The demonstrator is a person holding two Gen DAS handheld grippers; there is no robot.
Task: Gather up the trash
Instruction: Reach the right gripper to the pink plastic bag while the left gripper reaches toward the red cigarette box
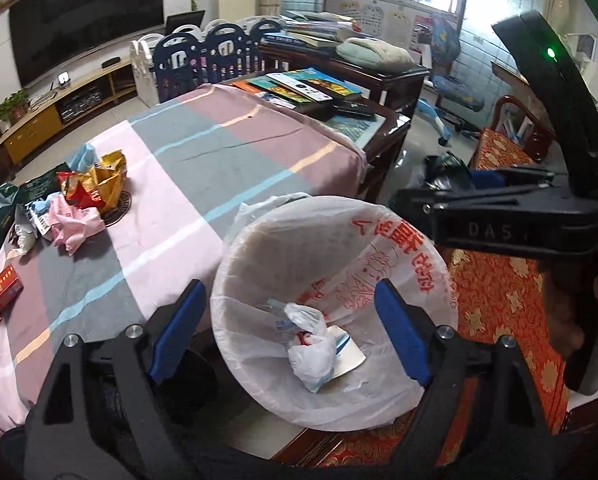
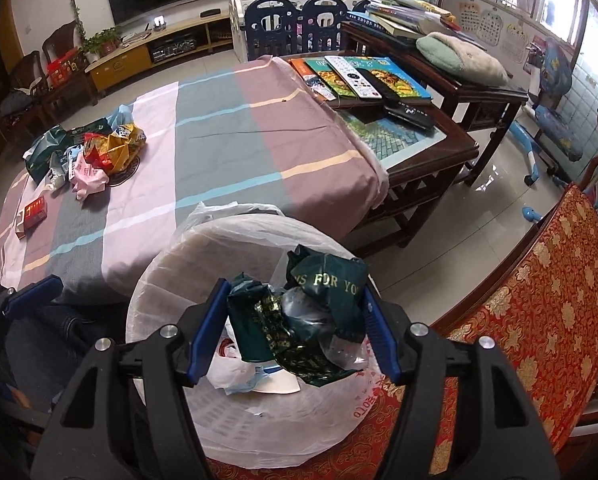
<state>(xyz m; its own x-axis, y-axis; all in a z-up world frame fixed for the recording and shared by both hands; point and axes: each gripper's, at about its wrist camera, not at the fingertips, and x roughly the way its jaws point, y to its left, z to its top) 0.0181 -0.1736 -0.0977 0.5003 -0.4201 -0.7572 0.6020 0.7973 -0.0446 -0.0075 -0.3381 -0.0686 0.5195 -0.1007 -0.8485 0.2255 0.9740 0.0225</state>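
Note:
A white-lined trash bin [image 1: 411,248] stands beside the table and holds a crumpled white bag [image 1: 313,350]. My left gripper [image 1: 289,330] is open and empty above the bin's mouth. My right gripper [image 2: 295,328] is shut on a crumpled dark green bag [image 2: 319,316] and holds it over the same bin [image 2: 171,280]. My right gripper also shows in the left wrist view [image 1: 511,204], to the right of the bin. A pile of wrappers [image 1: 75,196] lies at the table's left side, also seen in the right wrist view [image 2: 95,152].
A red box [image 1: 3,290] lies near the table's left edge. A striped cloth [image 1: 203,152] covers the table. Books and remotes [image 2: 363,76] lie at the far end. A red patterned seat [image 2: 547,312] is right of the bin.

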